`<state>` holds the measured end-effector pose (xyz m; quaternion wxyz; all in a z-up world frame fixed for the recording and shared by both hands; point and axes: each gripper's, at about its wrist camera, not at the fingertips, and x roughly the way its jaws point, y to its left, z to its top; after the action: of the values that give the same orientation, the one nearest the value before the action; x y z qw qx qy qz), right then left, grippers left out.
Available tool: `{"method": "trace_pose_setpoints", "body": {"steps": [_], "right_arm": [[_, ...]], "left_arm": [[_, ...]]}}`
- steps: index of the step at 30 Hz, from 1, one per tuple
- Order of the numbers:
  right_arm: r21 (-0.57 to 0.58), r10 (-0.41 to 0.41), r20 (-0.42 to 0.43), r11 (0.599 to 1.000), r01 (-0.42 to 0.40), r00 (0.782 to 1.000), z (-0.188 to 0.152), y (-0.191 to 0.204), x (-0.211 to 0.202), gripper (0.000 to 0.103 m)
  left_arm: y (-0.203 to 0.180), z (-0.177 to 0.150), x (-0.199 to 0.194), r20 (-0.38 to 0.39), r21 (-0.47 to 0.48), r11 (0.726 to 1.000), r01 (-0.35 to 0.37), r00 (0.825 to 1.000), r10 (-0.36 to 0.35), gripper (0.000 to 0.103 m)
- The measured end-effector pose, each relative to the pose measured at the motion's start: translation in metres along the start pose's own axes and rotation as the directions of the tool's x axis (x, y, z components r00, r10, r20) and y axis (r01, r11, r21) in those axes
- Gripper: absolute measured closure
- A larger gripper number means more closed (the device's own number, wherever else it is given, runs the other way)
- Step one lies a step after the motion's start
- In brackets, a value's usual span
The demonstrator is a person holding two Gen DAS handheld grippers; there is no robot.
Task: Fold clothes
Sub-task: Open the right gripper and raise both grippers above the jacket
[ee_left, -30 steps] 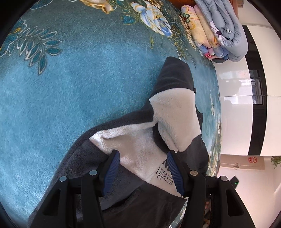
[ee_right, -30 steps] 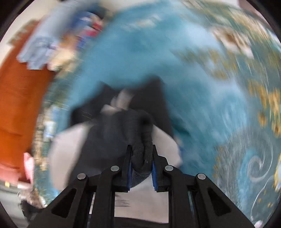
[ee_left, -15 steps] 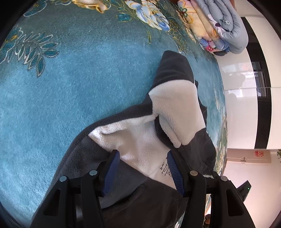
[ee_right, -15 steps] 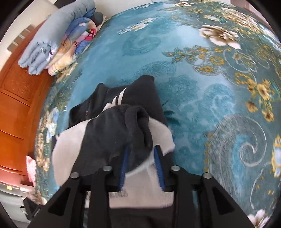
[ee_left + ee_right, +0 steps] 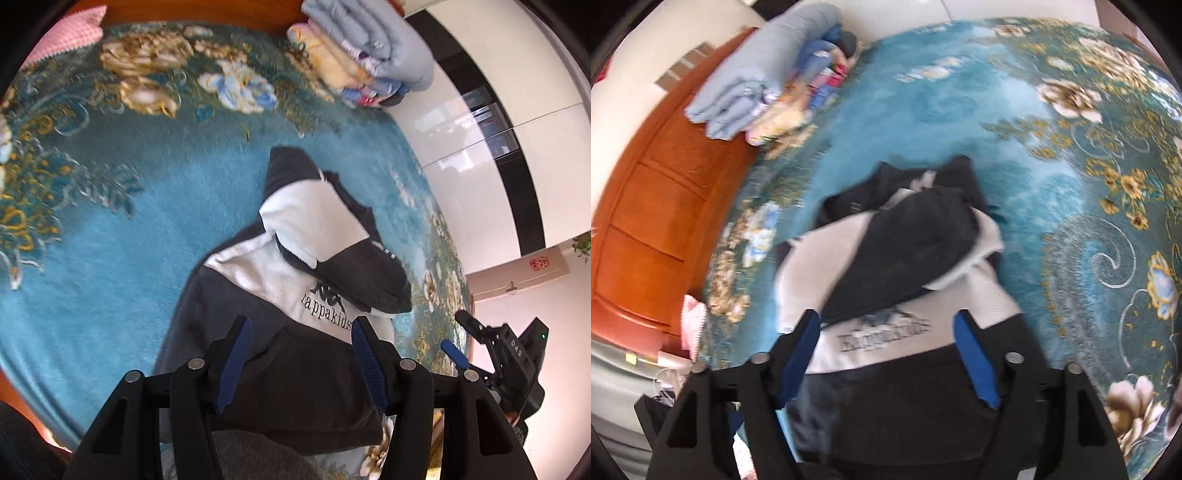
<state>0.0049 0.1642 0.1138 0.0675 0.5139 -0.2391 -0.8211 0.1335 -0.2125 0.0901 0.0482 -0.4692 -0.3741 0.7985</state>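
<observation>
A black and white fleece top with a printed logo lies on the blue floral bedspread. Both sleeves are folded in across its chest. The same top fills the middle of the right wrist view, its dark sleeve lying over the white panel. My left gripper hovers open above the dark lower part of the top, with nothing between its fingers. My right gripper is open too, above the logo, holding nothing. It also shows at the right edge of the left wrist view as the right gripper.
A stack of folded blankets sits at the far end of the bed, seen again as folded blankets. An orange wooden headboard runs behind it. A pink cloth lies at the bed's edge.
My right gripper let go of the dark sleeve, opened wide and drew back; the sleeve now lies on the chest. My left gripper pulled back and up, staying open.
</observation>
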Motion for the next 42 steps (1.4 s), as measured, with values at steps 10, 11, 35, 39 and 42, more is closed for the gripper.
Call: {"method": "trace_pose_setpoints", "body": {"steps": [10,11,35,39,42], "right_arm": [[-0.112,0.114,0.112,0.988,-0.102,0.987,-0.028,0.046,-0.035,0.023],[-0.133,0.121,0.127,0.986,-0.104,0.985,-0.029,0.046,-0.039,0.019],[-0.265,0.087,0.084,0.962,-0.062,0.993,-0.090,-0.054,-0.007,0.001],[-0.289,0.033,0.064,0.957,-0.013,0.997,-0.096,-0.075,-0.005,0.001],[-0.266,0.022,0.068,0.964,-0.004,0.997,-0.097,-0.087,-0.008,0.001]], "left_arm": [[0.005,-0.023,-0.075,0.150,0.086,0.995,-0.053,0.988,0.040,0.041],[0.004,-0.025,-0.077,0.157,0.102,0.993,-0.065,0.986,0.049,0.041],[-0.014,-0.049,-0.020,0.153,0.277,0.929,-0.245,0.966,0.210,0.000],[-0.021,-0.049,0.001,0.111,0.310,0.908,-0.282,0.959,0.260,0.000],[-0.014,-0.047,0.022,0.032,0.296,0.908,-0.296,0.953,0.300,0.000]]}}
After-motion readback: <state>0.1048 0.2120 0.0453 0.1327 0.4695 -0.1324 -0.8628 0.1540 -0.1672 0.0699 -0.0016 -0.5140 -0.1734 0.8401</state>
